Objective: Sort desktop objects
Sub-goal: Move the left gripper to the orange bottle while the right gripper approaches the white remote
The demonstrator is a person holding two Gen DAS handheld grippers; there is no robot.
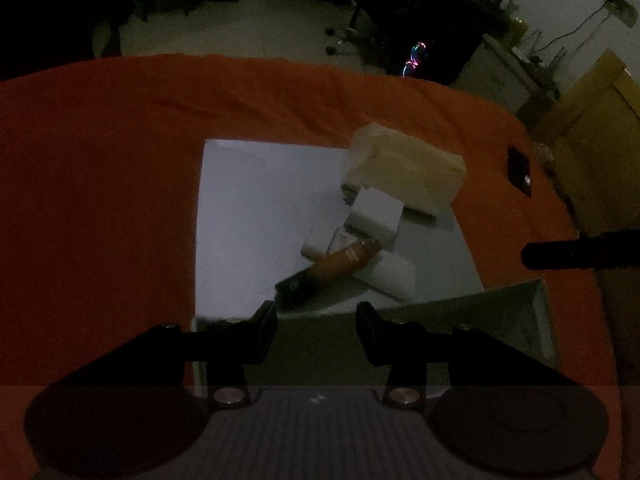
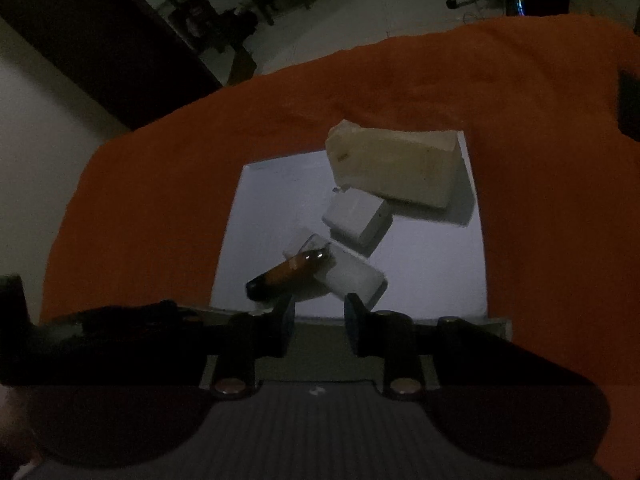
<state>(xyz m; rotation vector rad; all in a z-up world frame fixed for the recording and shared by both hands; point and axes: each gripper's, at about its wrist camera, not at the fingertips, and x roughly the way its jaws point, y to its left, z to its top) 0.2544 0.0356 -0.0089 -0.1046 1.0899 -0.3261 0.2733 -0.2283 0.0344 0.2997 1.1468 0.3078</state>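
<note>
Both hand-held grippers hang empty over the table, the left hand-held gripper and right hand-held gripper each with jaws apart on nothing. Just ahead on the white sheet lies the amber bottle, long axis slanting (dark cap nearest them), touching two white blocks. Dim light hides what the blocks are; the box below is cut off.
</note>
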